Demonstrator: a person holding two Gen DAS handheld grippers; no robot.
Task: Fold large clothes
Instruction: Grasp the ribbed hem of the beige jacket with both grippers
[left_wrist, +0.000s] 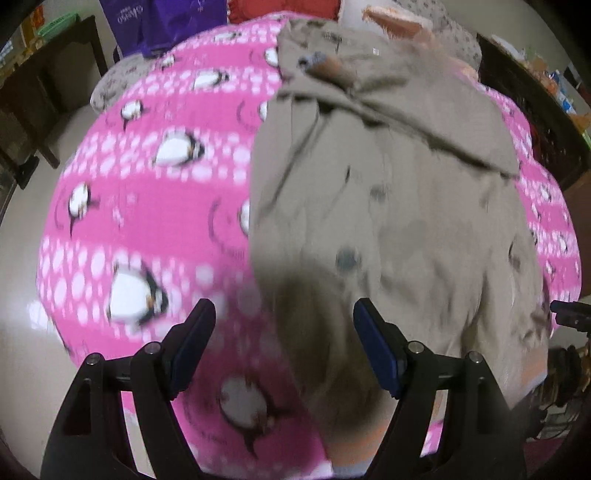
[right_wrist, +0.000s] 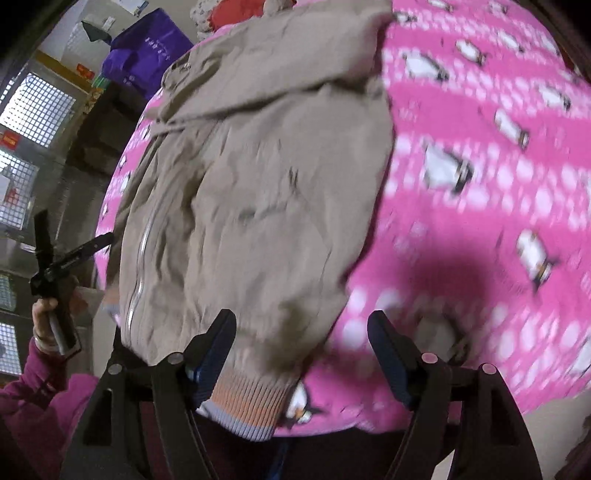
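Observation:
A beige zip-up jacket (left_wrist: 388, 192) lies flat on a pink penguin-print blanket (left_wrist: 147, 206), with its sleeves folded over its top. Its striped ribbed hem faces me. My left gripper (left_wrist: 284, 321) is open and empty, held above the jacket's lower left edge. In the right wrist view the jacket (right_wrist: 251, 192) lies on the left, its zipper running down its left side, and the blanket (right_wrist: 480, 184) spreads to the right. My right gripper (right_wrist: 303, 328) is open above the jacket's lower right corner and hem (right_wrist: 251, 402). The left gripper (right_wrist: 62, 266) shows there too, held in a hand.
A purple bag (left_wrist: 162, 22) and a red cushion (left_wrist: 280, 9) lie beyond the blanket's far end. Dark furniture (left_wrist: 44, 92) stands at the left and a cluttered dark shelf (left_wrist: 535, 92) at the right. The pale floor (left_wrist: 22, 295) surrounds the blanket.

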